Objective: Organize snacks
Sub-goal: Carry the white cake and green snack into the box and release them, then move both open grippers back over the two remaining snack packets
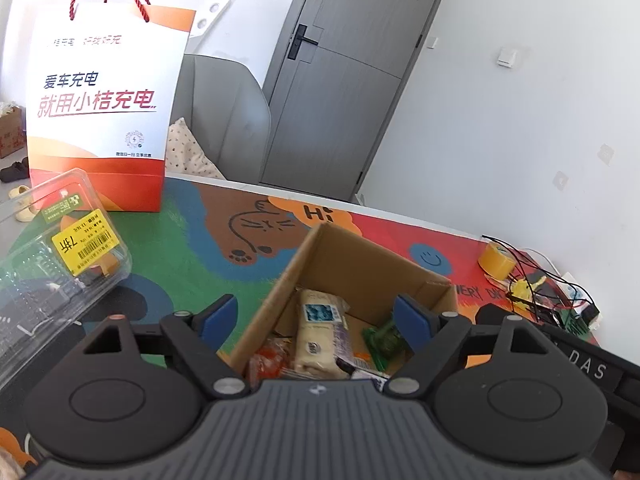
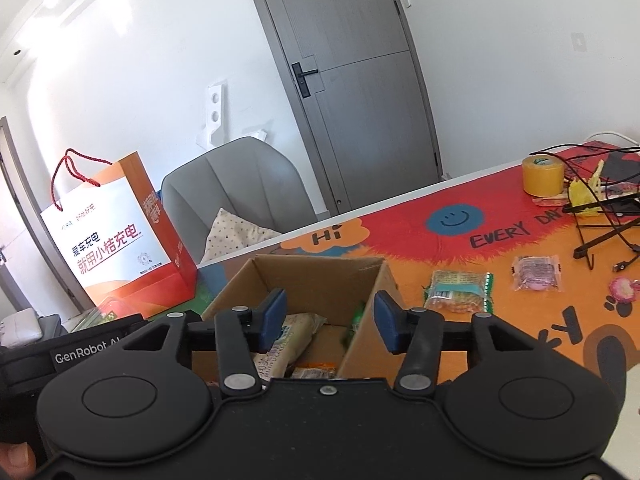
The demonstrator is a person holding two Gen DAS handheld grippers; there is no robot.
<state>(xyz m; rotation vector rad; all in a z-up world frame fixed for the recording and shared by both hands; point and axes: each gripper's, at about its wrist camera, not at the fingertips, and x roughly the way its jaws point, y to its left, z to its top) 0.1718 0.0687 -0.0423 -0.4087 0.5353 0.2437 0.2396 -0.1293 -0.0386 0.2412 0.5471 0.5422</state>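
Cardboard box [image 1: 372, 268] sits open-topped at the middle of the desk [image 1: 188, 248], serving as the collection bin. Inside: a pale cracker pack [image 1: 320, 328] lying lengthwise, a green packet [image 1: 382, 340] at its 3 o'clock, an orange packet [image 1: 268, 360] at its 7 o'clock. They lie loose and overlapping, consistent with being dropped in rather than arranged.

Left gripper [image 1: 316, 320] hovers over the box mouth, fingers spread wide, nothing between them. Right gripper [image 2: 326, 320] is also above the box, at its right wall; fingers partly open, pads not pressing on anything. Judgement: both are poised just above the bin because this is the drop point.

Not yet binned, at 3 o'clock of the box in the right wrist view: a green-edged biscuit pack [image 2: 460, 292], then a pink wrapped snack [image 2: 536, 274] further out. Judgement: task partly done.

At 9 o'clock of the box, a clear clamshell container [image 1: 60, 256] with a yellow sticker. Beyond it at 10 o'clock, a printed gift bag [image 1: 104, 116] stands upright. At 2 o'clock, a yellow tape roll [image 2: 542, 176] and tangled cables [image 2: 600, 216], unrelated clutter.
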